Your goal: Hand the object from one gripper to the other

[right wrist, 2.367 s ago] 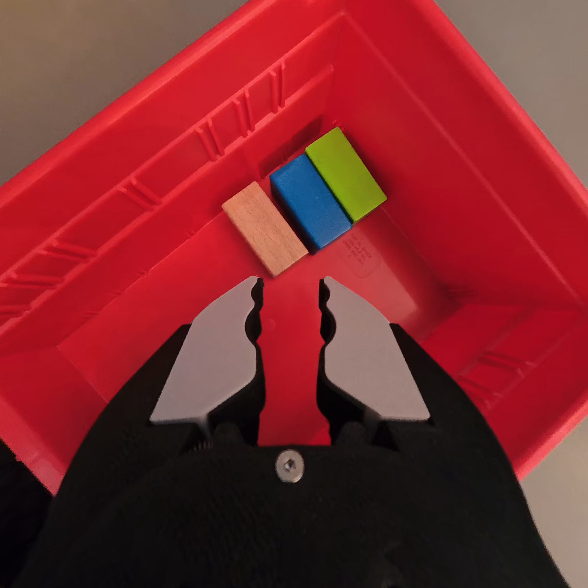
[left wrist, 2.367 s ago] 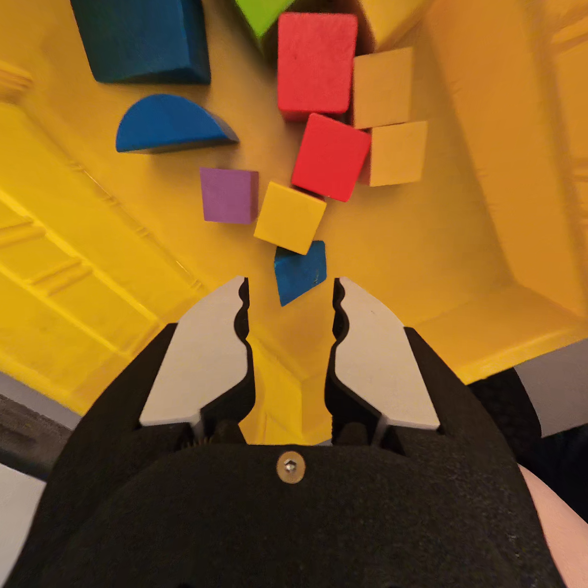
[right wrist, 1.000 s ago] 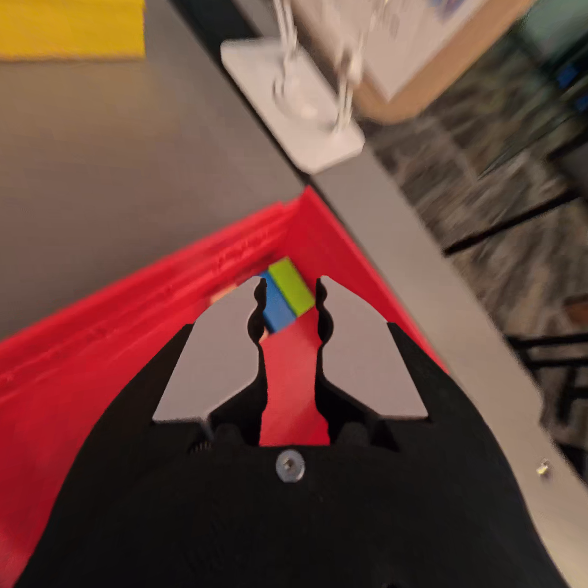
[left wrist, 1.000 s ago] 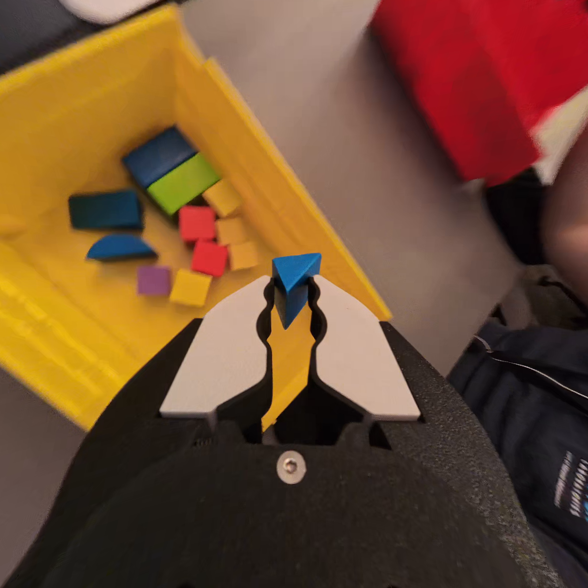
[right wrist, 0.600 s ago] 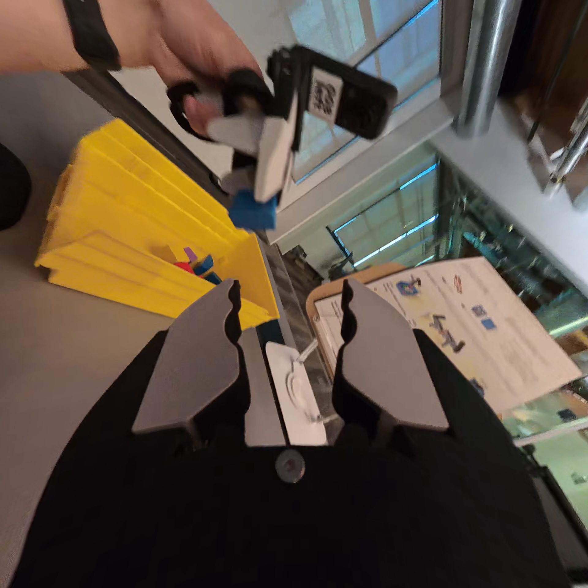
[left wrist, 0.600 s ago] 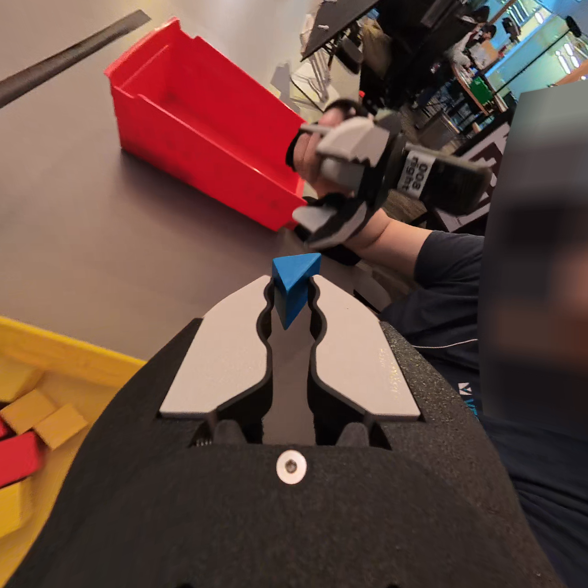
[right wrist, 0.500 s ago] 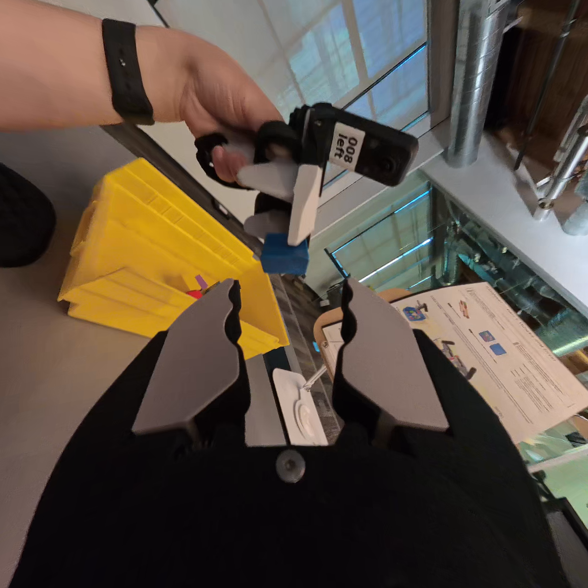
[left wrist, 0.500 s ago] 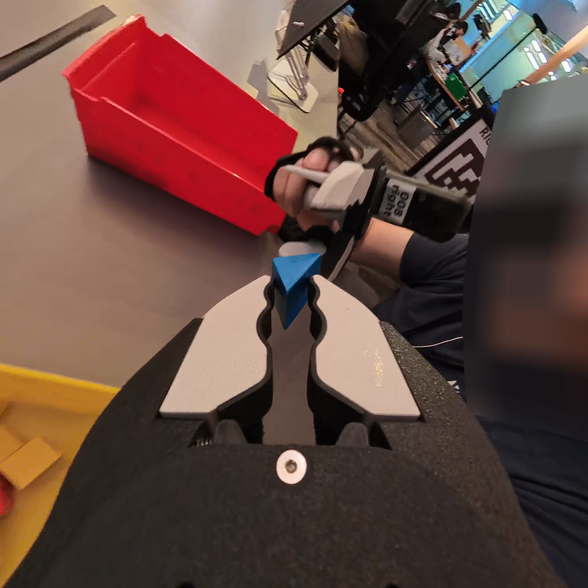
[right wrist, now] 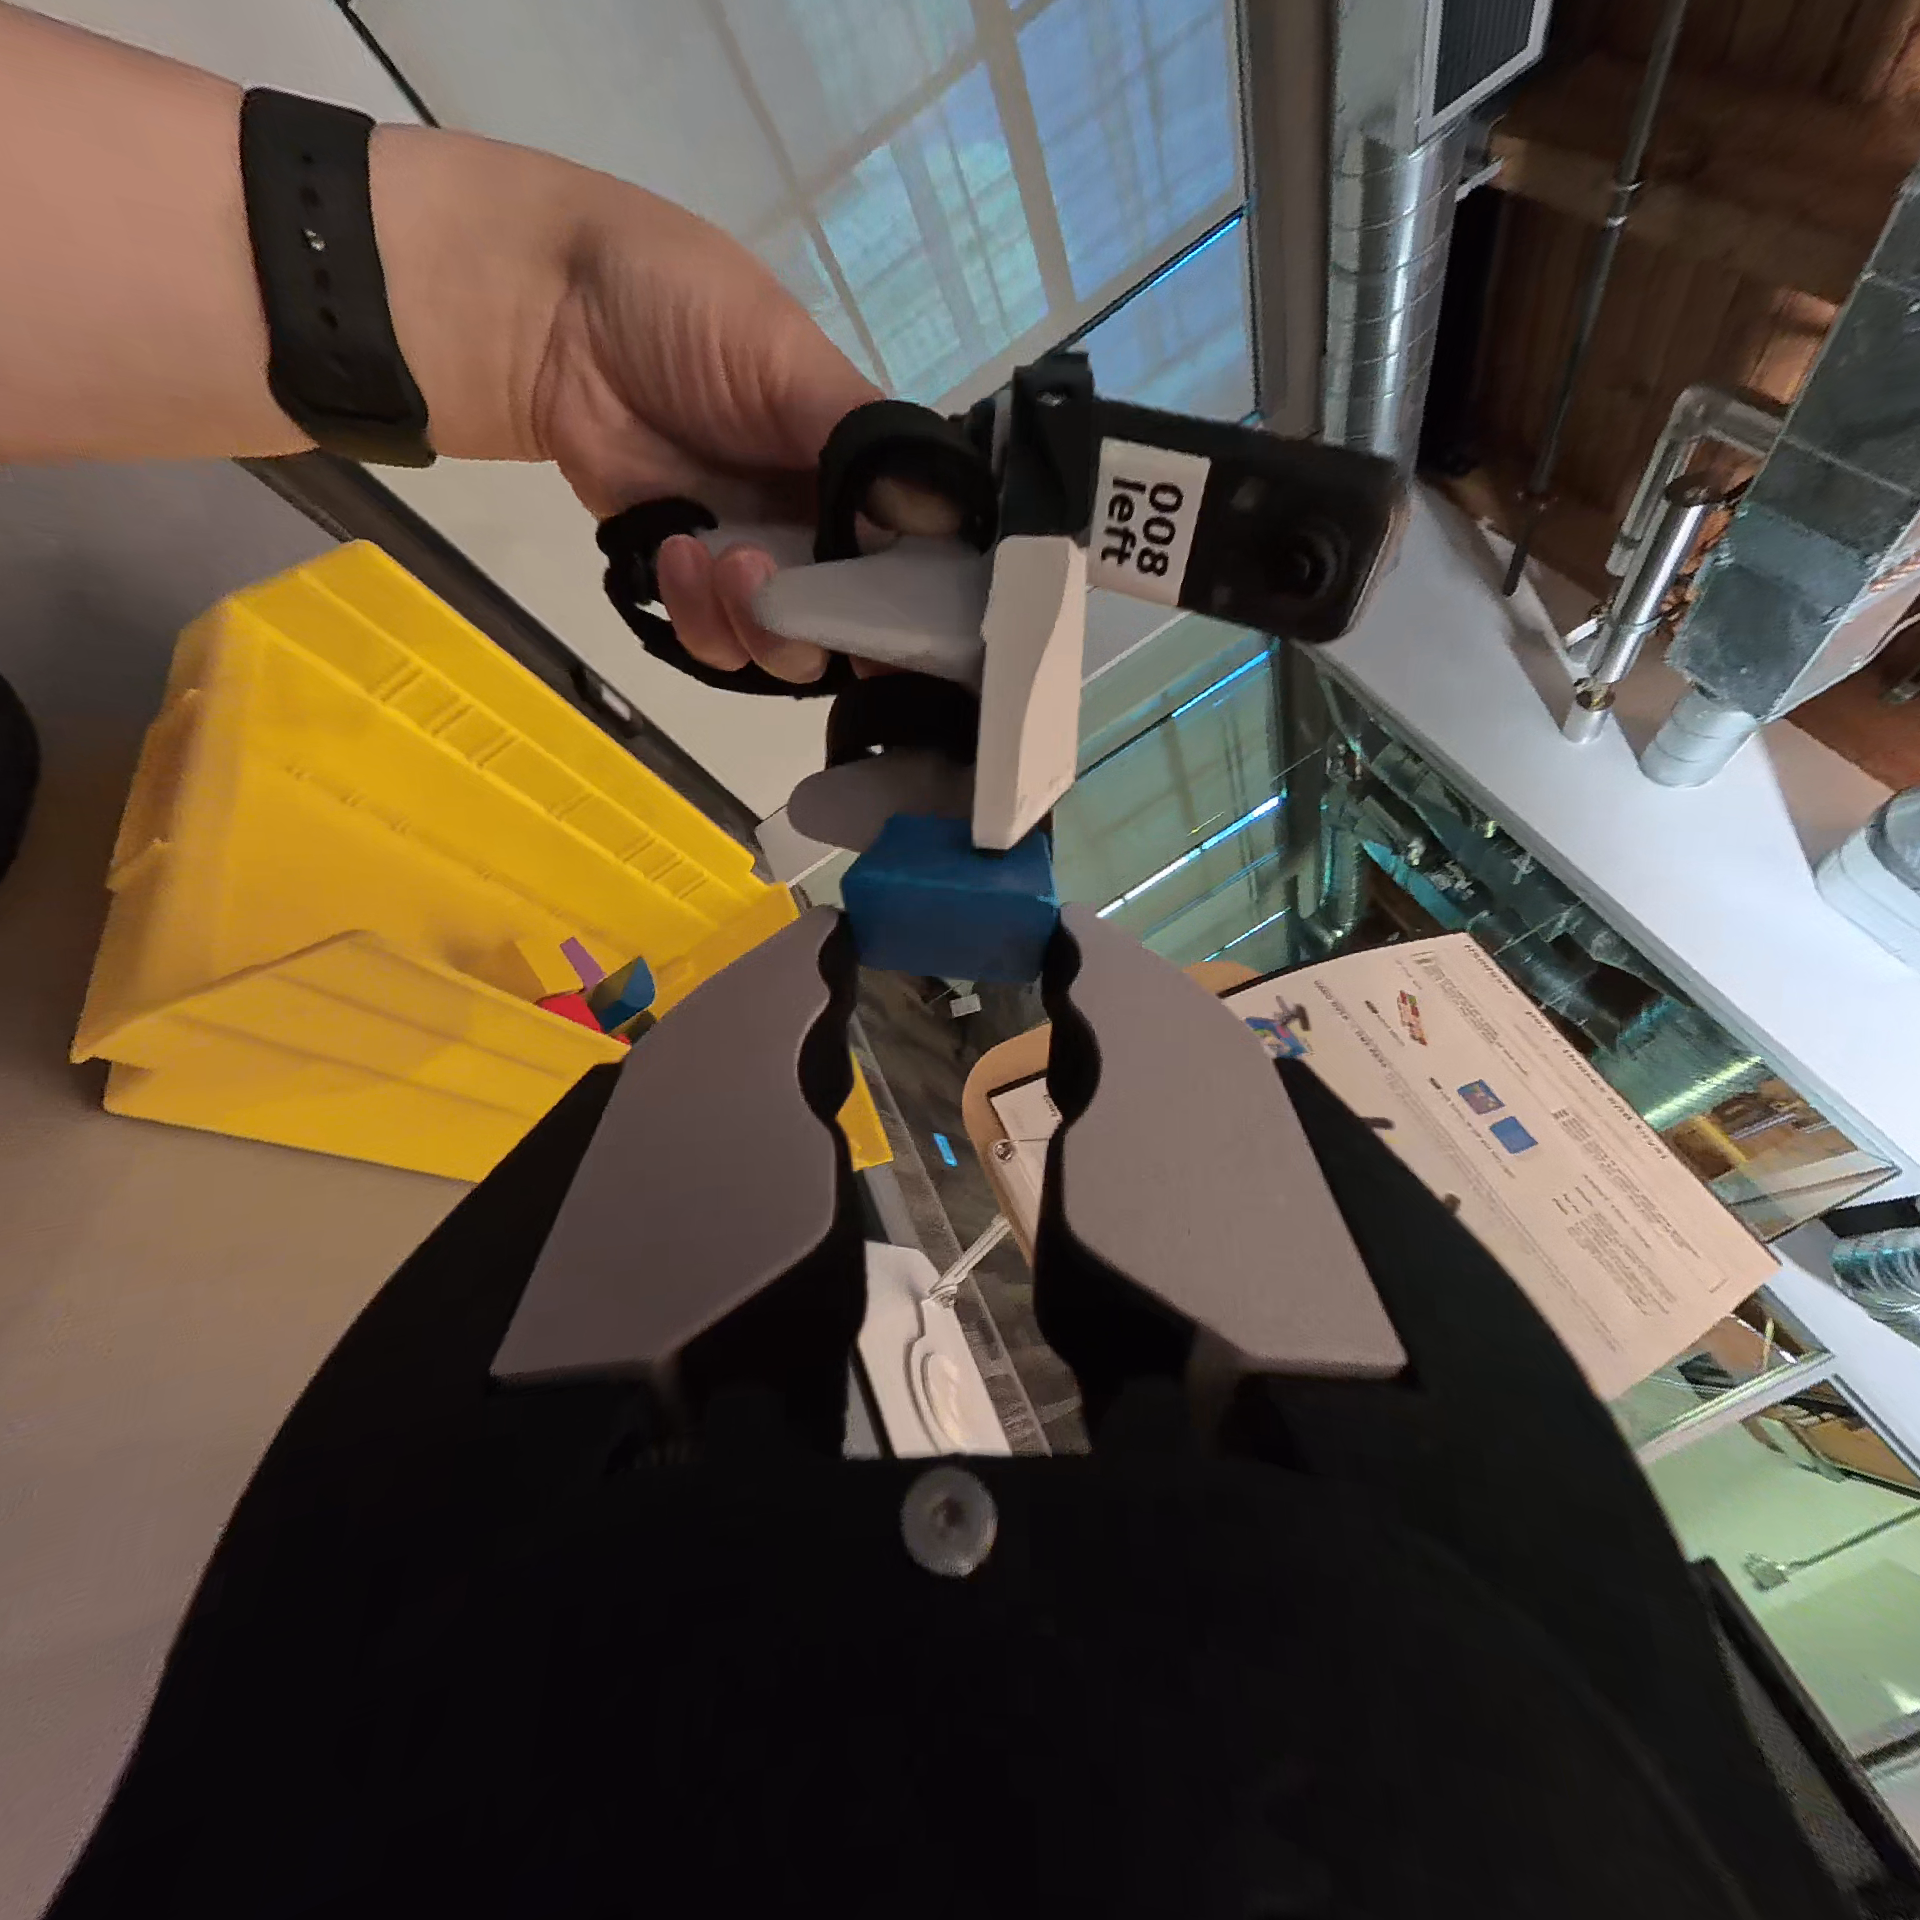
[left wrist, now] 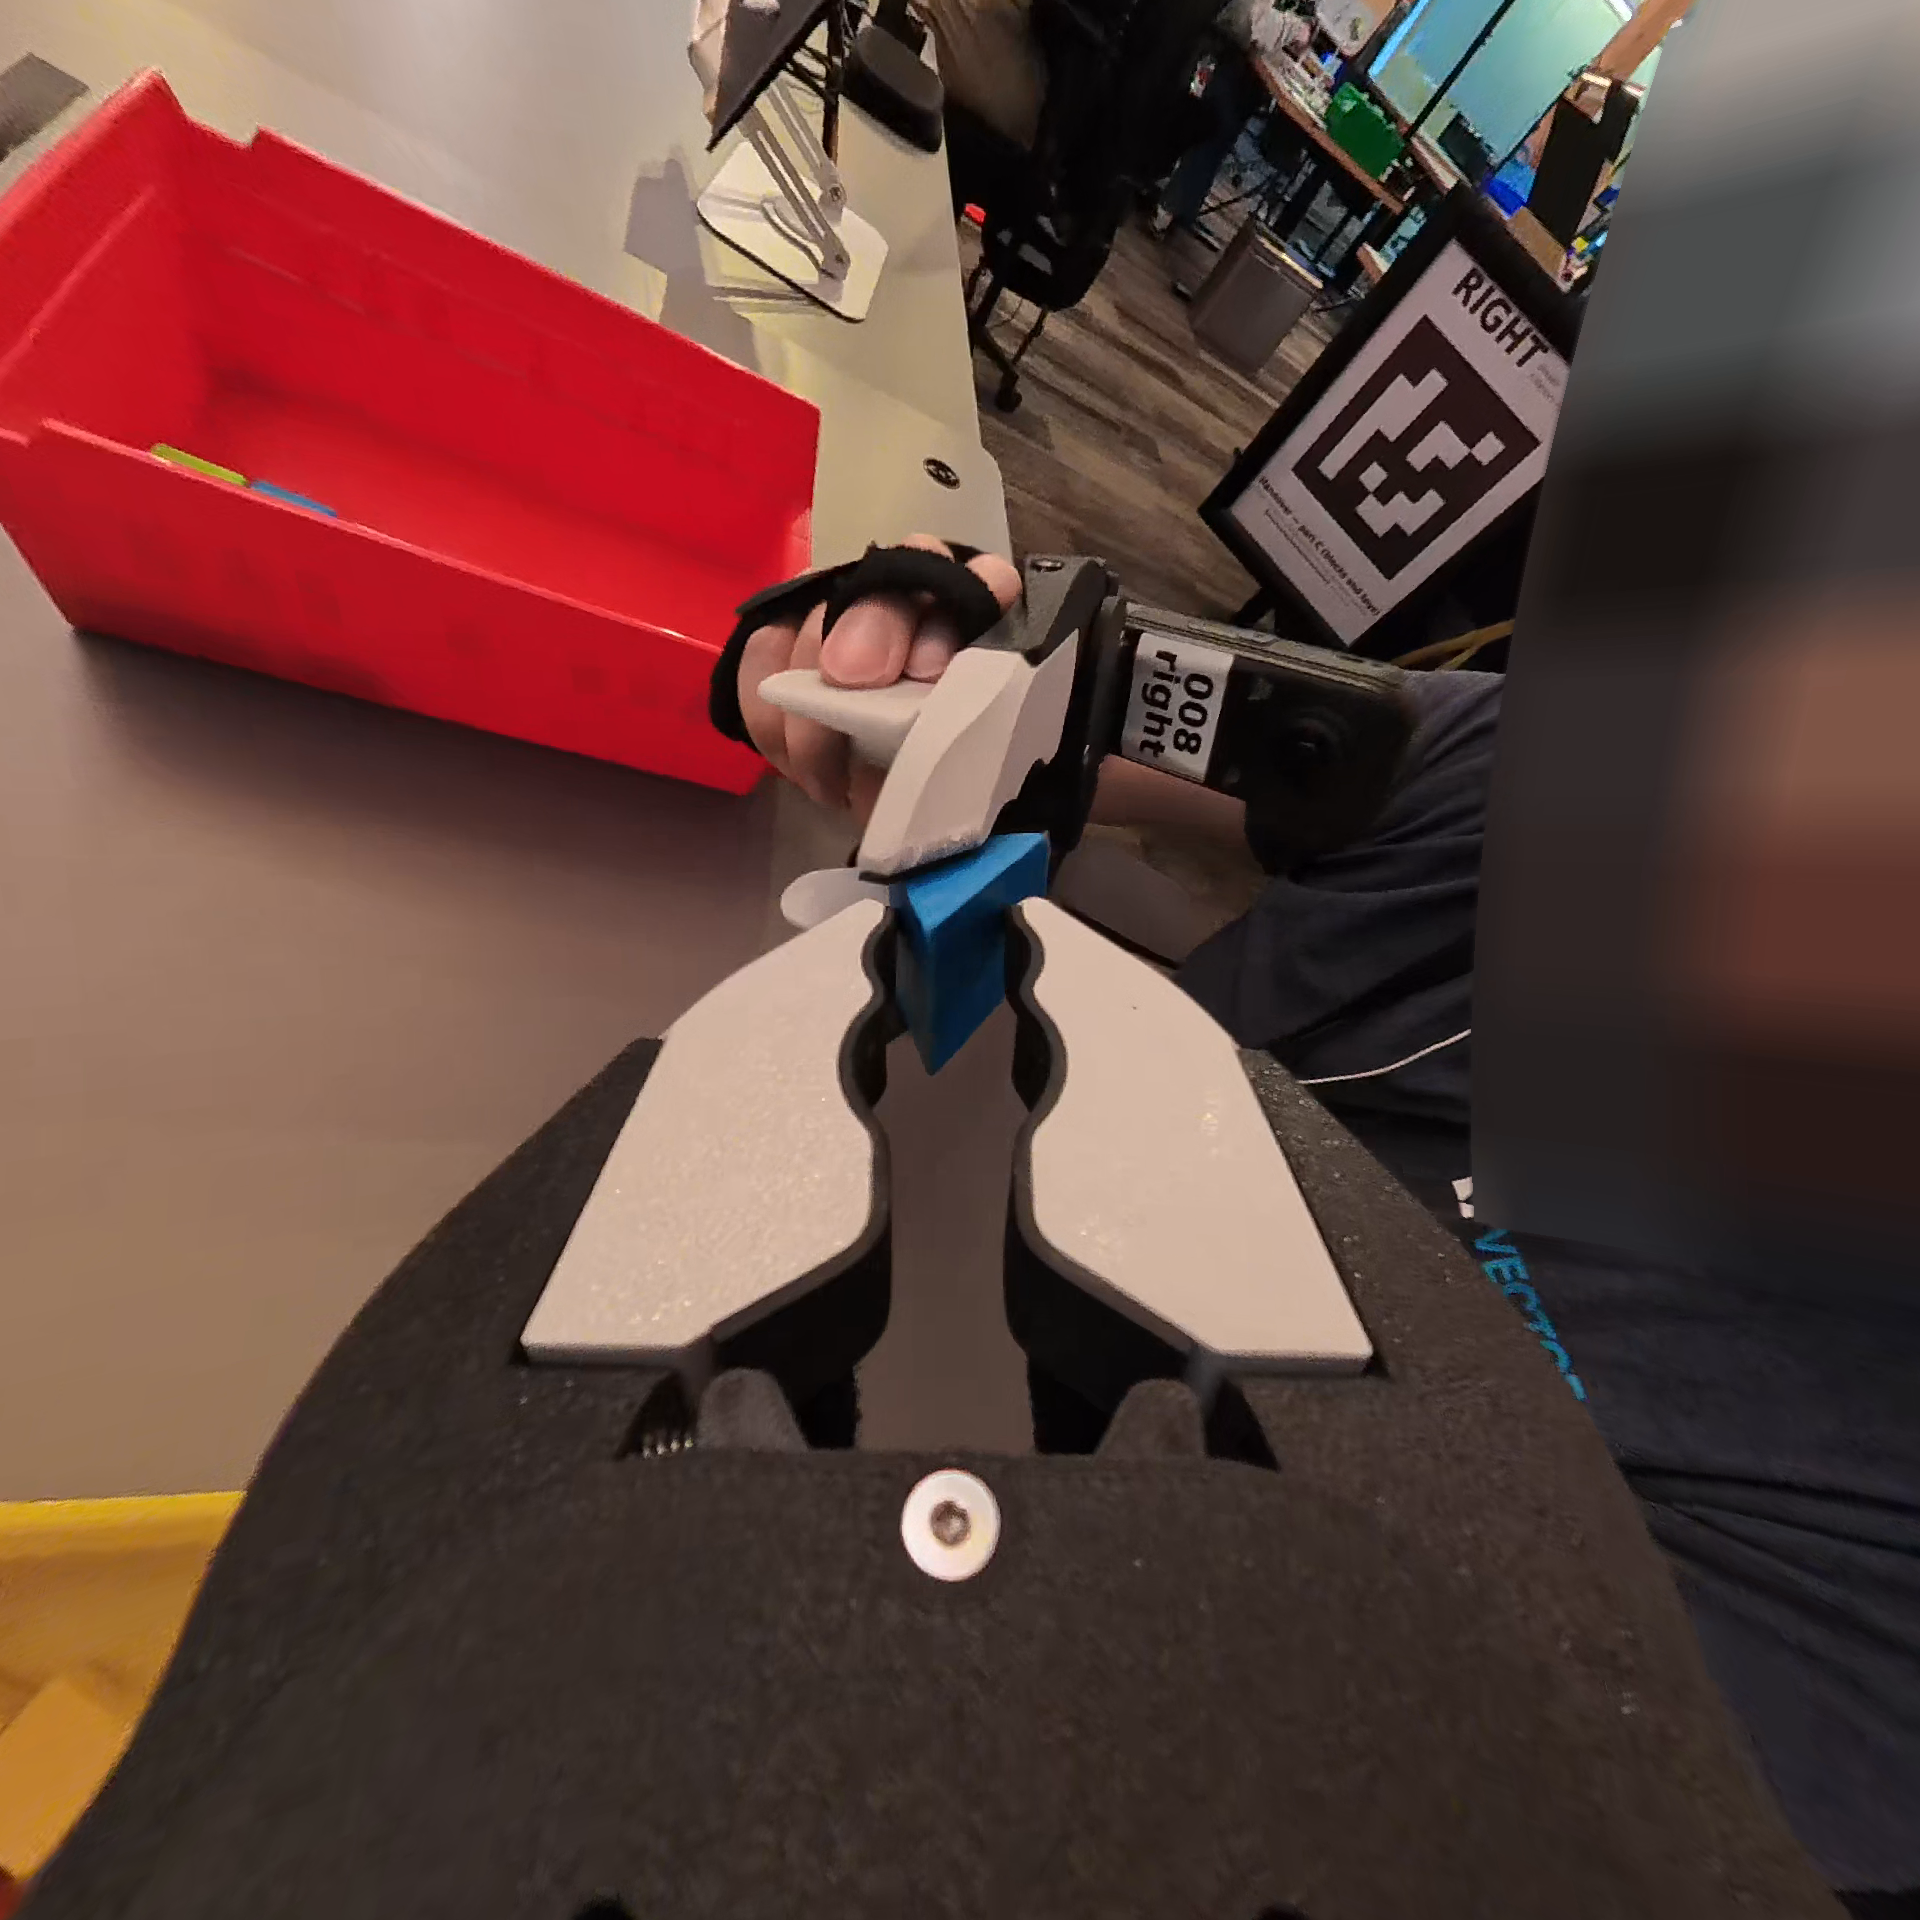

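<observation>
Grey table [left wrist: 312, 987] | both tools grip blue block [left wrist: 961, 940] | red bin [left wrist: 416, 436] left-view only

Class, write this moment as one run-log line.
phase: handover | left gripper: shut on blue block | right gripper: closing around block, grip unclear | bins: red, yellow

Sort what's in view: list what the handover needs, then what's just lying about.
Needed:
- blue block
- left claw, gripping it
- right claw, closing around it

Lying about:
- red bin
- yellow bin
- printed sheet
- marker sign
</observation>
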Demonstrator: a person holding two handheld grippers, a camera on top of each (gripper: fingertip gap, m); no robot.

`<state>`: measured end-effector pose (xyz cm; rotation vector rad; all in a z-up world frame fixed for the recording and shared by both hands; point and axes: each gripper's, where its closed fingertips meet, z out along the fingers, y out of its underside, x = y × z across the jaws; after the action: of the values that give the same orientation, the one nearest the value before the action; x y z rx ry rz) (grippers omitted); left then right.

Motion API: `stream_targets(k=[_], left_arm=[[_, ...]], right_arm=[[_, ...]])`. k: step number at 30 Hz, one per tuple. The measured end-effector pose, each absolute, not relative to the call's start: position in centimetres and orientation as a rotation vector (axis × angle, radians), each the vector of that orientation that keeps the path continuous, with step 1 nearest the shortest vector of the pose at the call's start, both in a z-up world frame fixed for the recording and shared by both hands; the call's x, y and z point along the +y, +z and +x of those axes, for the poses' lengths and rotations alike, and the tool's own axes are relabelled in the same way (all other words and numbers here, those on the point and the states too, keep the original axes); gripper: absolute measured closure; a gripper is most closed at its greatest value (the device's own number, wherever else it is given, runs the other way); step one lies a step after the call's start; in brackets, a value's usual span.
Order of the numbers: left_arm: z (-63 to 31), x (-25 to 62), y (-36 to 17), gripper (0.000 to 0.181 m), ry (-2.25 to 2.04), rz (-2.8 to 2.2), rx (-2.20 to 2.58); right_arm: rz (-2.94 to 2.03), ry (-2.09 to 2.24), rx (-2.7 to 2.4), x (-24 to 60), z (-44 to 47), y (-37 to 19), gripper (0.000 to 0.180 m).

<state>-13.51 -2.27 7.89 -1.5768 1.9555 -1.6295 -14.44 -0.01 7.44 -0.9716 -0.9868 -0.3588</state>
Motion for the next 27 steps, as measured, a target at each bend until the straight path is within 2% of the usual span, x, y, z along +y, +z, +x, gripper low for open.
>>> stream_targets(k=[6, 10, 15, 19, 27], left_arm=[[-14.1, -1.0, 10.7, 0.149, -1.591, -1.421, 1.830], [-14.6, -0.3, 12.0, 0.145, -1.488, -1.325, 1.758], [-15.4, -2.2, 13.9, 0.146, -1.632, -1.141, 1.758], [-15.0, -2.5, 14.3, 0.146, -1.663, -1.126, 1.735], [-13.9, -2.9, 13.5, 0.151, -1.572, -1.147, 1.758]], right_arm=[[-1.082, -0.327, -1.034, 0.4, -12.3, 8.1, 0.145], [-1.404, -0.350, -0.981, 1.9, -4.8, 8.7, 0.145], [-1.958, -0.171, -0.929, 0.3, 7.1, 1.9, 0.145], [-2.176, -0.182, -0.485, 2.2, 15.9, -1.8, 0.145], [-2.378, -0.154, 0.193, 4.5, 22.6, -10.1, 0.145]])
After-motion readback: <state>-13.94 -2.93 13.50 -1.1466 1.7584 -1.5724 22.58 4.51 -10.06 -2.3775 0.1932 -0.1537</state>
